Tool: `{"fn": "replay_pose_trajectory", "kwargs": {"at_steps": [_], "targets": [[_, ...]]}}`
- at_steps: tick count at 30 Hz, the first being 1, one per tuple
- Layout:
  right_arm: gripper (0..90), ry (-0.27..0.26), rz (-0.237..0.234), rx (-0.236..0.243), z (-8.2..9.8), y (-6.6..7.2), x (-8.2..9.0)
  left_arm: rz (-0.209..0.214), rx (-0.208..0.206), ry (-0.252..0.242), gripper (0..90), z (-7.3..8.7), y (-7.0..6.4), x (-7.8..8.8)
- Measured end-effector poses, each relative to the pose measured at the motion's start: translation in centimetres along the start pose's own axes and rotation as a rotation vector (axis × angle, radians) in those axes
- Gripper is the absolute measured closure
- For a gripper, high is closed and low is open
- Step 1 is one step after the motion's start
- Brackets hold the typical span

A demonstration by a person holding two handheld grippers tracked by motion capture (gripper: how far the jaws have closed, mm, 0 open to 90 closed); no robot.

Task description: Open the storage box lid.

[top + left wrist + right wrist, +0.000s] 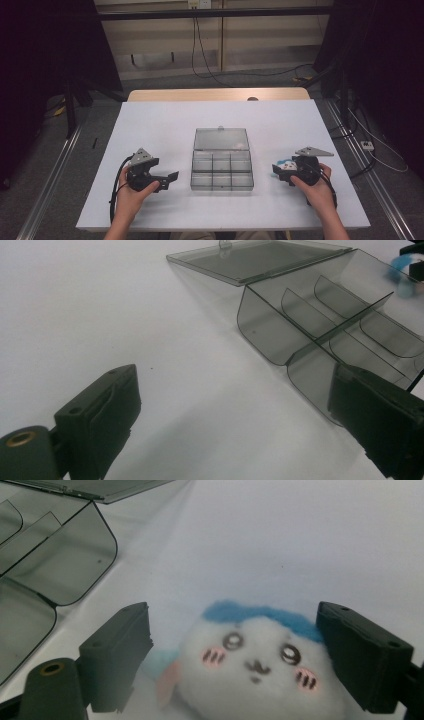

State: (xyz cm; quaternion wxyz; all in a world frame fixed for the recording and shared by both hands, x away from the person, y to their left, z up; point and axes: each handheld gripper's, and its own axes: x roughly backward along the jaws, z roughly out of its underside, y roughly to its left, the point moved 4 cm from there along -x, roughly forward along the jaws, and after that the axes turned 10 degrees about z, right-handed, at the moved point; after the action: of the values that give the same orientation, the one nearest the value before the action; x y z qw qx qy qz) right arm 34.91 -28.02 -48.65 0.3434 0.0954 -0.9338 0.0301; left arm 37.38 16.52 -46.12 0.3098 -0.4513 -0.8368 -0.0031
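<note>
Plush toy (pixel 255 665), white with a blue top and pink cheeks, sits between the jaws of my right claw (pixel 232 655). Those jaws stand wide, 1 on each side of its face, with a gap on both sides, so that claw is released and nothing is gripped yet. From the high view the toy (pixel 285 166) lies near the desk's (pixel 150 130) right edge, at the tip of my right claw (pixel 280 172), apart from the box.

My left claw (pixel 230 410) is also released, jaws spread, holding nothing. It rests toward the left edge (pixel 167 178), pointed at the smoky plastic box (pixel 222 172). That box sits at the middle of the desk, its lid (pixel 221 139) folded flat back toward the far edge, with 6 empty compartments in 2 rows of 3.

What worries me from here: the toy is soft and round, so if I close too near its top it could squirt out forward or roll. Close too low and the jaw tips may scrape the desk. The compartments look small next to the toy, so I judge it could catch on a divider (pixel 345 315) or sit proud of the rim. The box is light and unheld, and a nudge could slide it.
</note>
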Motion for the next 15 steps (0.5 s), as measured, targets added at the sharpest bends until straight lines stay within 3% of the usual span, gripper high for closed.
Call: {"fn": "replay_pose_trajectory", "kwargs": {"at_steps": [9,15], "targets": [[23.8,0.004,0.020,-0.002,1.05,-0.54,0.83,-0.004,-0.003,0.003,7.2,0.02,0.03,-0.01],[22.1,0.015,0.021,0.000,0.92,-0.42,0.51,-0.004,-0.004,0.006,7.2,0.02,0.02,-0.07]]}}
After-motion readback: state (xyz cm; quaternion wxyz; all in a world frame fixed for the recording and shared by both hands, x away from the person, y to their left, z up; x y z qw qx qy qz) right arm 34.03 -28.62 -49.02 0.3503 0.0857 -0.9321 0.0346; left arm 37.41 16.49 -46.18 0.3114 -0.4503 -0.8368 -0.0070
